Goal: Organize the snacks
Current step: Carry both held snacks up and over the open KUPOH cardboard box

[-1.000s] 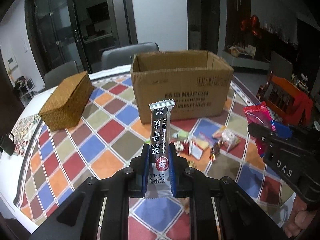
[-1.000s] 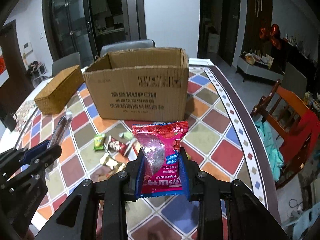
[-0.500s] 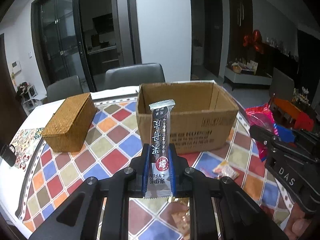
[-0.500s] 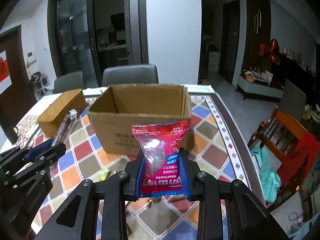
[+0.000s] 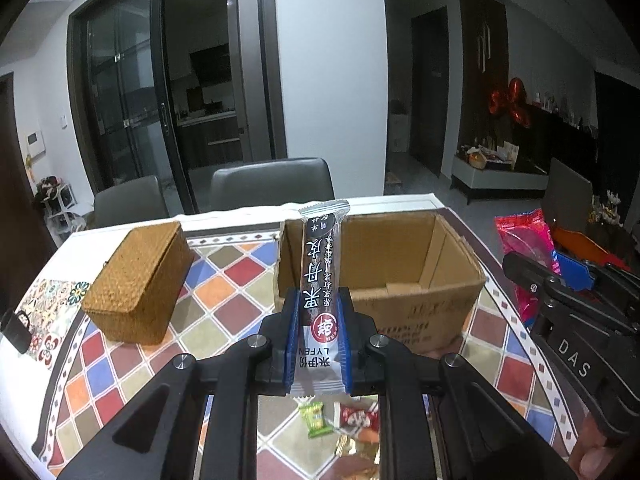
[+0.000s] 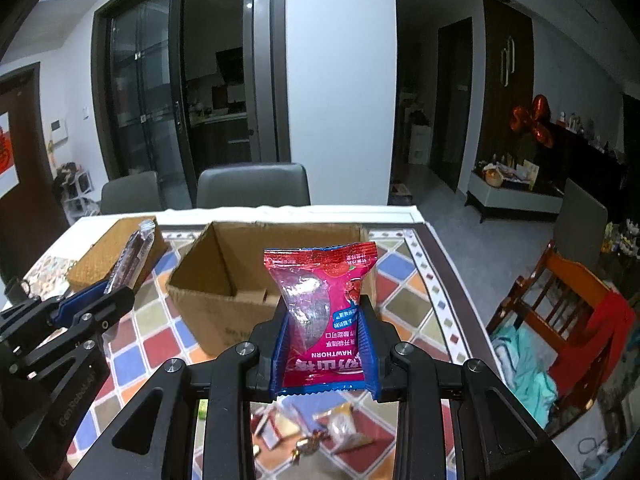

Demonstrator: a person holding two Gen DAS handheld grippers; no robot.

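Observation:
My left gripper (image 5: 318, 304) is shut on a long dark snack bar (image 5: 320, 264) that stands upright between its blue pads, in front of the open cardboard box (image 5: 400, 256). My right gripper (image 6: 325, 312) is shut on a red hawthorn snack packet (image 6: 320, 296), also held upright before the cardboard box (image 6: 224, 304). Each gripper shows in the other's view: the right gripper (image 5: 560, 276) with its red packet (image 5: 524, 236) at the right, the left gripper (image 6: 96, 300) with the bar (image 6: 134, 252) at the left. Loose wrapped snacks (image 5: 340, 424) lie on the table under the grippers.
A woven basket with a lid (image 5: 138, 276) sits left of the box on the chequered tablecloth (image 5: 224, 300). Grey chairs (image 5: 272, 184) stand behind the table. A wooden chair with red cloth (image 6: 568, 308) stands right of the table. A finger (image 5: 592, 456) shows at the lower right.
Both grippers have risen with their snacks, so the box's open inside now shows and the loose snacks have slid low in both views.

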